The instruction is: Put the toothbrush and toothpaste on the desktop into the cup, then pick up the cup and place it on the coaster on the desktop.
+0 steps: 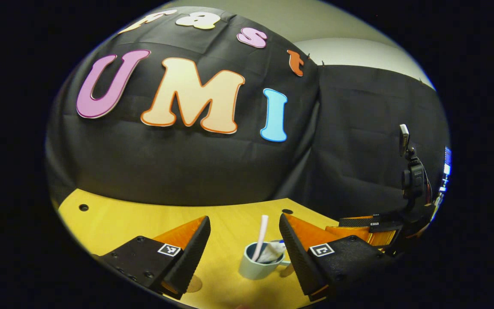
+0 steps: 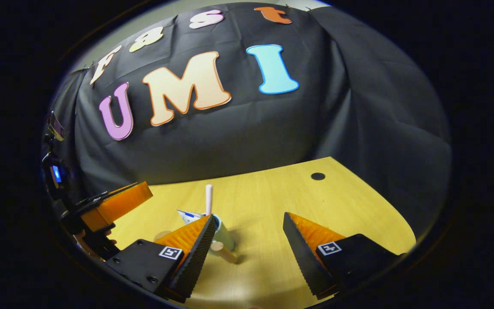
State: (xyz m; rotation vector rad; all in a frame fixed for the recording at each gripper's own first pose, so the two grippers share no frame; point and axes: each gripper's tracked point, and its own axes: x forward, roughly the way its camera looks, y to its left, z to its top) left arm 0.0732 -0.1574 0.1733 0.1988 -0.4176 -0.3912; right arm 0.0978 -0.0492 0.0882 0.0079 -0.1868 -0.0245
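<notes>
Ahead of the left gripper, low between its two spread fingers and somewhat toward the right-hand one: one pale blue-grey ceramic cup, upright on the yellow wood-grain desktop.

Contents of cup: one white toothbrush, handle standing near upright with a slight lean, long axis rising well above the rim; one white crumpled toothpaste tube, leaning toward the gripper's right inside the rim. Both items appear loaded.

Cup handle: wooden peg, seen in the right gripper view projecting from the cup toward the camera and lying low along the desktop.

Coaster: round tan disc, flat on the desk, partly hidden under the left gripper's left finger, just beside the cup on that side.

Left gripper: fingers wide apart, holding nothing, cup not touched.

Right gripper: fingers wide apart, holding nothing. The cup sits behind its left finger, off the line between the fingers; bare desk lies in the gap.

Judgement: the remaining step is lifting the cup onto the coaster. The left gripper is the better placed, with the cup already nearly within its opening. The deciding relation is the short sideways offset from cup to coaster, leftward from that gripper. The tall toothbrush may tip if the cup tilts.
</notes>
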